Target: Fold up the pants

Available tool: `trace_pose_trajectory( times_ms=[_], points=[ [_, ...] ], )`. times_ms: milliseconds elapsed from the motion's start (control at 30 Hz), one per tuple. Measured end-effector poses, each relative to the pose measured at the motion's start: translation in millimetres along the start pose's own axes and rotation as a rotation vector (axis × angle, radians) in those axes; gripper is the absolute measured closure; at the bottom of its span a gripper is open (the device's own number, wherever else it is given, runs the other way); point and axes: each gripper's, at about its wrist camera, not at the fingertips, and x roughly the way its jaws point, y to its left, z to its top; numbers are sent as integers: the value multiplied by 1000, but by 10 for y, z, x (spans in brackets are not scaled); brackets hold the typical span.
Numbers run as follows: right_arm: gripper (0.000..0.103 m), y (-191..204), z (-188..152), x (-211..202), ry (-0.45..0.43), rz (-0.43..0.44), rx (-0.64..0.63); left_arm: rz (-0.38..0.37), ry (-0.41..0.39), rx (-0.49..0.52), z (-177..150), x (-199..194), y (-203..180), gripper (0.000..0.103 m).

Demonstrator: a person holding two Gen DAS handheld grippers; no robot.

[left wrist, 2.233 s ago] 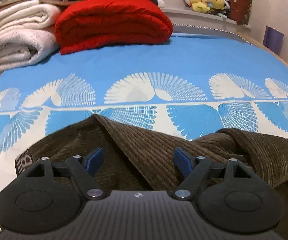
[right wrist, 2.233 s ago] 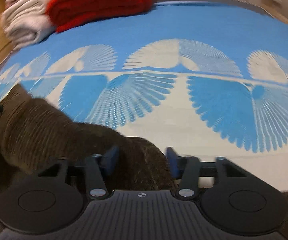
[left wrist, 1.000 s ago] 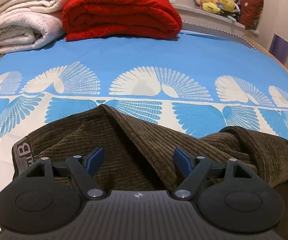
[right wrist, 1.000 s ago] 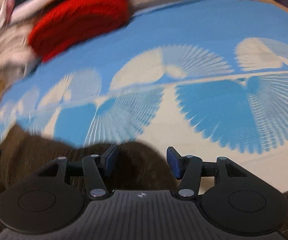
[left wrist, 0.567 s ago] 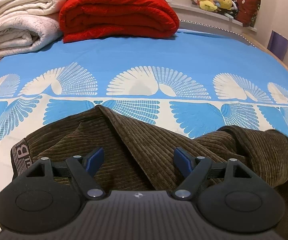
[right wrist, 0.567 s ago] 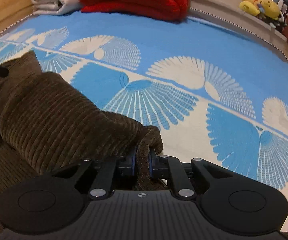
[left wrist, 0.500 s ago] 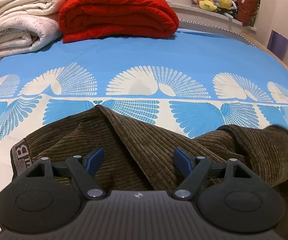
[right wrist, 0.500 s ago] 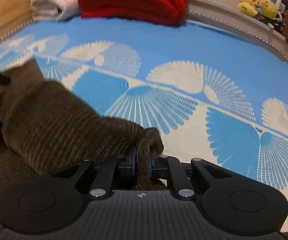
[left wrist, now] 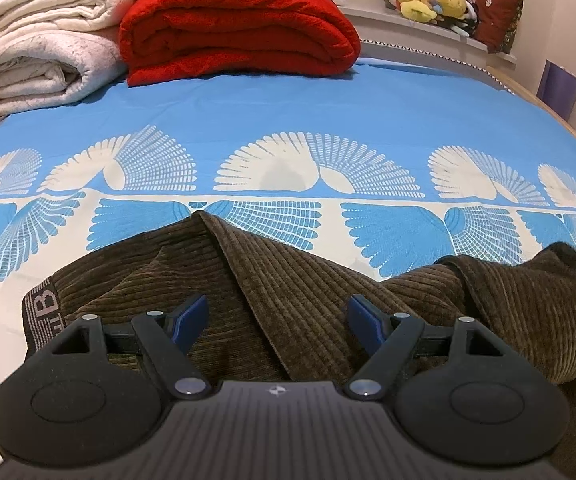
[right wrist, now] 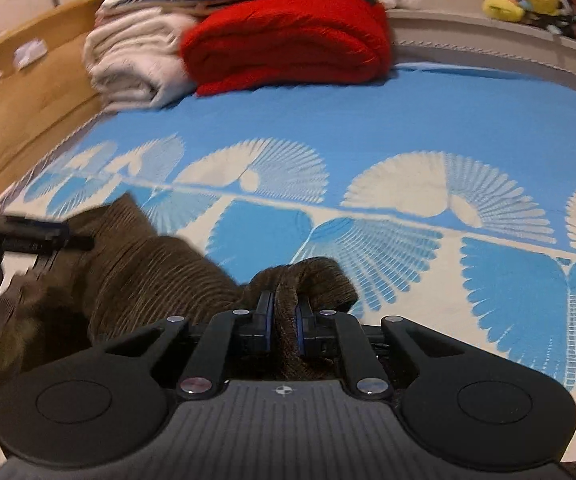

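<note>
One pair of brown ribbed pants (left wrist: 296, 280) lies in a bunched heap on the near part of the bed (left wrist: 288, 120), on the blue & white fan-print sheet. Two claws in view, one per hand.

Left claw (left wrist: 277, 320): jaws stand wide, w/ the pants under and between the blue pads (left wrist: 189, 320), which look apart from the cloth. Nothing is held. This claw shows again at the left edge of the right wrist view (right wrist: 27, 240), over the pants' far end.

Right claw (right wrist: 281, 328): its jaws have just been closing and are now narrow, pinching a fold of the pants (right wrist: 147, 276) between the pads. The cloth bulges out just past the tips, and the rest trails off to the left.

At the far end of the bed: one red folded blanket (left wrist: 239, 24), and beside it, to its left, two thick white folded blankets (left wrist: 43, 44) stacked, w/ some thinner folded things on top. On the window ledge: a bunch of yellow plush toys (left wrist: 432, 0), too mixed up to count, and one dark red cushion (left wrist: 496, 16).

Writing: the pants' waistband (left wrist: 43, 312) shows a big pale "B" next to smaller letters, too small to read.
</note>
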Motion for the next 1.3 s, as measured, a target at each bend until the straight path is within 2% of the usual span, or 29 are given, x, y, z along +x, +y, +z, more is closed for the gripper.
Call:
trace_pose_trajectory(
  times_ms=[133,200,267,333,367,433,700,767,800,933,1033,1067,1100,1167,1200,1233,1267,1300],
  points=[
    [92,94,-51,43,62,18,-53,-2,2,0,4,2,-3,22],
    [92,126,-87,82,96,-8,-82,-1,5,4,1,6,-8,22],
    [87,112,-97,115,89,-84,-91,-1,7,7,-3,8,-13,22],
    [71,22,-71,131,62,-127,-28,-2,7,9,-6,9,-19,22],
    [69,-23,-65,137,44,-133,2,-1,8,11,-10,12,-23,22],
    [69,-42,-65,191,39,-150,16,0,11,16,-17,20,-27,22],
    [69,106,-44,329,75,-209,-102,3,15,12,-26,18,0,22],
    [77,154,-48,335,91,-215,-151,1,17,10,-23,20,3,22],
    [88,171,-57,335,97,-221,-175,1,18,10,-22,21,4,22],
    [94,212,-48,249,81,-219,-217,-3,15,6,-6,15,2,22],
    [95,175,64,76,-11,-178,-148,3,16,-3,-3,20,18,22],
    [95,128,120,-37,-79,-148,-90,5,16,-6,-2,20,25,22],
    [96,68,175,-197,-189,-111,-19,7,14,-10,0,16,29,22],
    [96,-162,206,-538,-448,-39,202,8,7,-21,9,4,47,22],
    [96,-314,179,-676,-557,-67,339,7,4,-28,12,-4,58,22],
    [96,-440,104,-780,-649,-135,481,6,2,-32,16,-10,65,22],
    [96,-518,37,-818,-680,-234,572,3,1,-32,14,-12,64,22],
    [96,-584,4,-797,-635,-362,614,0,-2,-32,12,-14,63,22]
  ],
)
